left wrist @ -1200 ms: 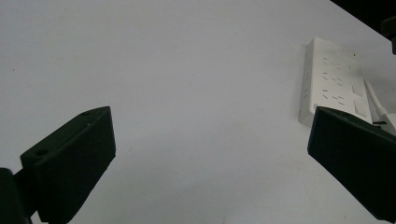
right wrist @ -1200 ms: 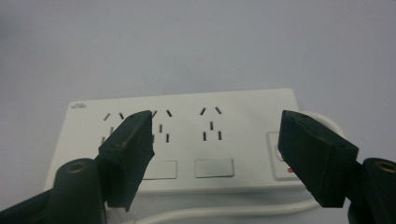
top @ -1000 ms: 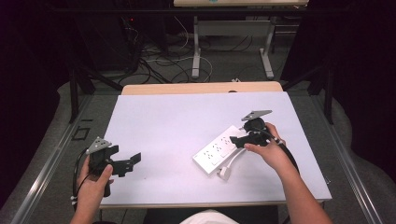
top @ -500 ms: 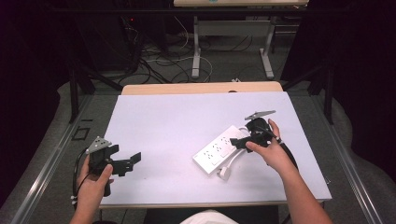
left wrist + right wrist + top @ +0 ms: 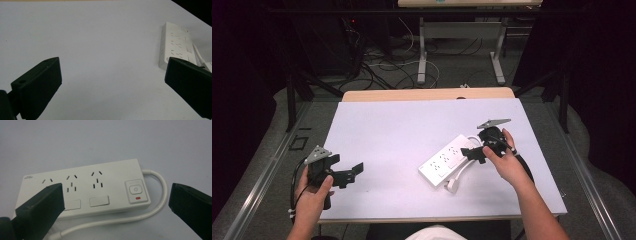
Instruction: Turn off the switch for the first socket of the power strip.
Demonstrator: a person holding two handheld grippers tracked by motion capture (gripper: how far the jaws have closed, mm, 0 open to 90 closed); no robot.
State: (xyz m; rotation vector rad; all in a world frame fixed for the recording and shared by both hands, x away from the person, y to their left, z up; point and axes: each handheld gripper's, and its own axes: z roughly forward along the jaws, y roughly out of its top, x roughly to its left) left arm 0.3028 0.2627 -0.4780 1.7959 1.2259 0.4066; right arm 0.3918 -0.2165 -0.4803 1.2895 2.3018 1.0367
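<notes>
A white power strip (image 5: 446, 161) lies slantwise on the table's right half, its white cable (image 5: 458, 176) curling along its near side to a plug (image 5: 452, 187). My right gripper (image 5: 473, 153) hovers at the strip's right end, open, jaws spread over it. In the right gripper view the power strip (image 5: 85, 190) shows three socket sets and a power button (image 5: 135, 189), with the cable (image 5: 155, 195) looping round. My left gripper (image 5: 354, 171) is open near the table's front left, holding nothing. The left gripper view shows the power strip (image 5: 176, 45) far off.
The white table (image 5: 397, 135) has a wooden strip (image 5: 427, 94) along its far edge. Beyond it, cables and desk legs (image 5: 423, 55) stand on the floor. Metal rails run along both sides of the table.
My right gripper has shifted slightly, its top plate tilting a little. The left gripper has stayed still.
</notes>
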